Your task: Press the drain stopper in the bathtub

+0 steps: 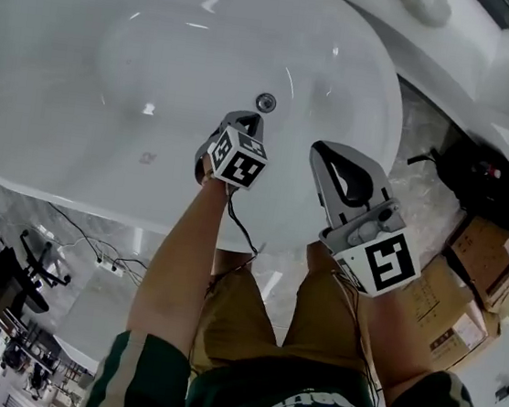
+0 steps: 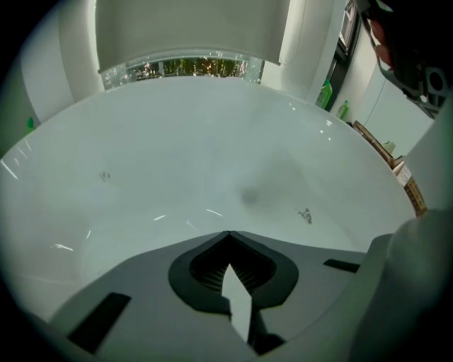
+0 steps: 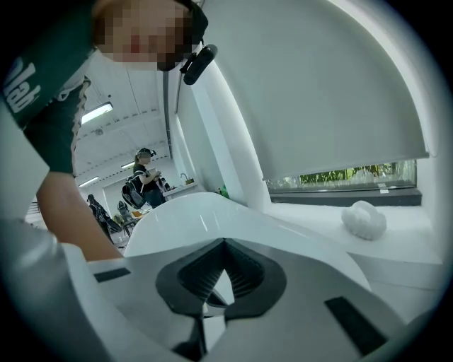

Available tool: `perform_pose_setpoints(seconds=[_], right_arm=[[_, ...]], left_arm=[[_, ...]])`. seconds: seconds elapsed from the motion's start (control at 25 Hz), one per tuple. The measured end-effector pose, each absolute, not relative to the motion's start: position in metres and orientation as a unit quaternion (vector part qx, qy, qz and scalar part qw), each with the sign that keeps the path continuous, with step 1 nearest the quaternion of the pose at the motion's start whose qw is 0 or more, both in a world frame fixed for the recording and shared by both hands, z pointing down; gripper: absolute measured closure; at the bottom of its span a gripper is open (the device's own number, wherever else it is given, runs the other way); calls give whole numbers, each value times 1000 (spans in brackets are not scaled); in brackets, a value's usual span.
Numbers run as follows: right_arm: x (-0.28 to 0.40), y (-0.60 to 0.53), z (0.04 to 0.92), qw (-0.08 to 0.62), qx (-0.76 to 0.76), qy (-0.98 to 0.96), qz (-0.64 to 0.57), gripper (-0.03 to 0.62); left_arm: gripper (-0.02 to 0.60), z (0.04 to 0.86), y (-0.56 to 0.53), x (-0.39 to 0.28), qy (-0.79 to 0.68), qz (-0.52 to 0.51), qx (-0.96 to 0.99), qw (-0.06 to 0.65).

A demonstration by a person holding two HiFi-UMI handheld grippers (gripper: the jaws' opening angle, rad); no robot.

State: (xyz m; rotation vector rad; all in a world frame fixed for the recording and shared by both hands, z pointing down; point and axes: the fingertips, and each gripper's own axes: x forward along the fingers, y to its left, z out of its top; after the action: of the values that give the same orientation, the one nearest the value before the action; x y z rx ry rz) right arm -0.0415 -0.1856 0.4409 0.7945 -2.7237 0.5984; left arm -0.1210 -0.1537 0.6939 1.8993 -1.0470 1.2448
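Drain stopper (image 1: 266,102) sits in bathtub (image 1: 111,97) floor, just beyond left gripper (image 1: 246,121) tip; contact not evident. Left gripper jaws closed, empty: blunt point, likely suited to pressing. Right gripper (image 1: 329,156) jaws closed, empty, held aside, probably keeping clear.

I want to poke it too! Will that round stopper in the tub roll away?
Probably not: the drain stopper sits set into the bathtub floor, so it likely just sinks straight down. It looks small, shiny and hard, so the left gripper might slip off.
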Motion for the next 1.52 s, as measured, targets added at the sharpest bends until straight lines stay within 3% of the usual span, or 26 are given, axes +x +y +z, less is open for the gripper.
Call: perform_pose_setpoints(seconds=[0.64, 1.16, 1.52], right_arm=[[-33, -146, 352, 140, 240, -945, 171, 586], [-23, -139, 232, 116, 253, -951, 133, 586], [-47, -134, 169, 104, 241, -959, 107, 586]], left_arm=[[575, 499, -162, -107, -426, 406, 781, 207], [574, 305, -162, -103, -486, 326, 798, 143], [574, 219, -148, -109, -481, 289, 820, 109]])
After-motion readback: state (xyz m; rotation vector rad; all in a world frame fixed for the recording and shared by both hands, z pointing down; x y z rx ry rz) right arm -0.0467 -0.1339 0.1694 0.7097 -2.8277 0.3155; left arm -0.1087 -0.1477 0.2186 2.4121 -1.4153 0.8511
